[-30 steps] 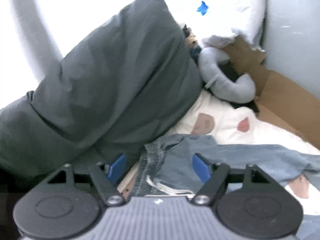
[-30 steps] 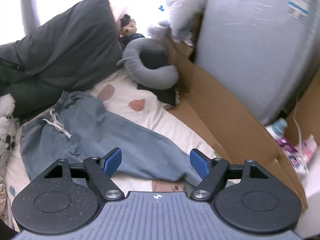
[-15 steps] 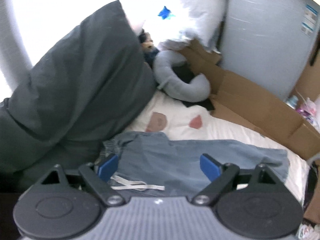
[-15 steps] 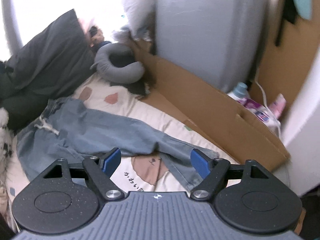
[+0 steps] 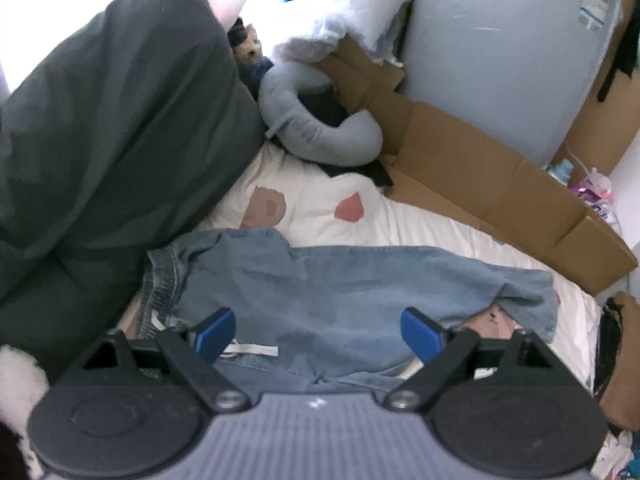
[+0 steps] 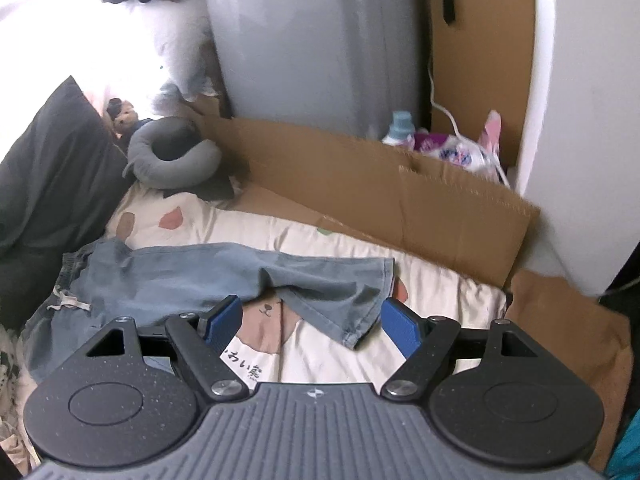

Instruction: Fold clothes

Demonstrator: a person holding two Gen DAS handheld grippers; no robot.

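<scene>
Jeans (image 5: 340, 280) lie flat and unfolded on the bed (image 5: 440, 232), whole length now in view as both cameras have pulled back; left gripper (image 5: 318, 330) and right gripper (image 6: 312, 322) hover spread, empty, so folding hasn't begun.

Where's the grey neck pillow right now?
The grey neck pillow lies at the far end of the bed, upper left in the right wrist view, between the dark pillow and the cardboard, beyond the jeans.
</scene>
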